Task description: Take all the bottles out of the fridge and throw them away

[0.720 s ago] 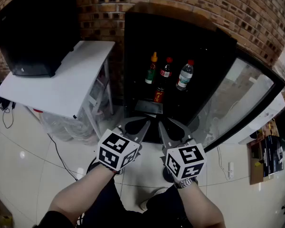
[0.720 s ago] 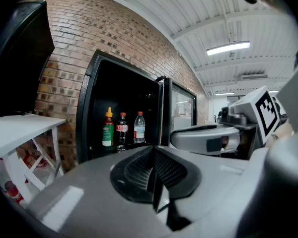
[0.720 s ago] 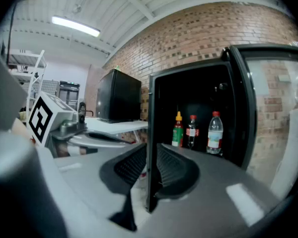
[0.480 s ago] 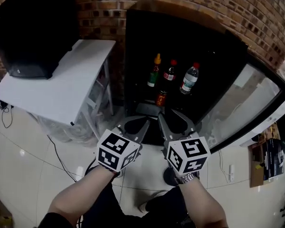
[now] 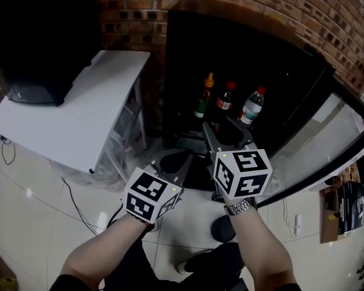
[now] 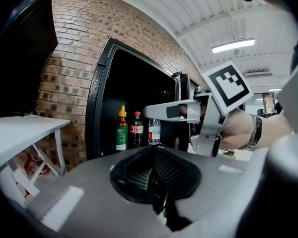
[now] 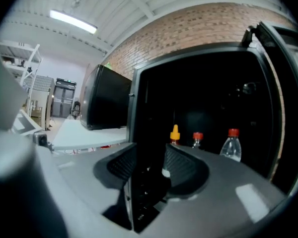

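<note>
The black fridge stands open. On its shelf are a green-labelled bottle with a yellow cap, a dark red-capped bottle and a clear water bottle. My right gripper reaches toward the fridge opening, just below these bottles, open with nothing gripped. Its own view shows the yellow cap, red cap and water bottle beyond the right gripper. My left gripper hangs back, shut and empty. From the left gripper the same bottles show.
A white table stands left of the fridge with a black box on it. The glass fridge door swings open to the right. A brick wall is behind. A cable trails on the tiled floor.
My right gripper has moved forward and up toward the fridge opening, now covering the small bottle at the shelf's front. The left gripper has barely moved.
</note>
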`<move>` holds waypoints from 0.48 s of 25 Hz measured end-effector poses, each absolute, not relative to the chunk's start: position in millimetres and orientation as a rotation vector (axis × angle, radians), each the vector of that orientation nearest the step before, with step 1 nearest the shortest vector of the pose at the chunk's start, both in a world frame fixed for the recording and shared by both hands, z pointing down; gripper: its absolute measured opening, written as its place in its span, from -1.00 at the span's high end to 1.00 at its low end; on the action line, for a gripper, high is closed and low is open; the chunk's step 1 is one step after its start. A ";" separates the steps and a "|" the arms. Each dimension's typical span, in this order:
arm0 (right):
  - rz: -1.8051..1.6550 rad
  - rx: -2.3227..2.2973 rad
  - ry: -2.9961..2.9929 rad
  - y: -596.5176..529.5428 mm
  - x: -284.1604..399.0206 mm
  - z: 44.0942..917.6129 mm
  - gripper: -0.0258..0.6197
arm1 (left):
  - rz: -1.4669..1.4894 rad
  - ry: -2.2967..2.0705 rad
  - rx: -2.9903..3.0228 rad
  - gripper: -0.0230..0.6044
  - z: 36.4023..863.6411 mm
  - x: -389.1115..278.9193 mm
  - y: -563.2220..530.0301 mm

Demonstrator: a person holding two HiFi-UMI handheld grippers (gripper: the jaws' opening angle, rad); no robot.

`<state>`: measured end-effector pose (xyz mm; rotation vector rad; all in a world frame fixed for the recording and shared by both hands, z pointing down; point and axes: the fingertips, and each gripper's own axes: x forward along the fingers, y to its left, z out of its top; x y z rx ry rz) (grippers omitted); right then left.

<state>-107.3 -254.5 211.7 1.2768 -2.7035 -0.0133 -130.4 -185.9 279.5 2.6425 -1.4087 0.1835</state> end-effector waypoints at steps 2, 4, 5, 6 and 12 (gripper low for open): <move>-0.023 1.299 -2.681 -270.2 -111.2 208.0 0.38 | 0.185 -1.406 2.647 0.92 278.5 -133.3 -191.1; -0.030 1.331 -2.656 -287.4 -113.3 202.7 0.37 | 0.187 -1.402 2.652 0.91 276.7 -136.3 -197.1; -0.033 1.348 -2.645 -296.0 -114.0 199.7 0.37 | 0.190 -1.398 2.657 0.92 275.7 -137.7 -200.1; -0.037 1.364 -2.633 -304.1 -114.9 197.1 0.37 | 0.193 -1.393 2.663 0.92 274.7 -138.8 -202.9; -0.036 1.411 -2.558 -347.0 -127.3 198.0 0.36 | 0.204 -1.345 2.700 0.91 271.6 -142.3 -217.6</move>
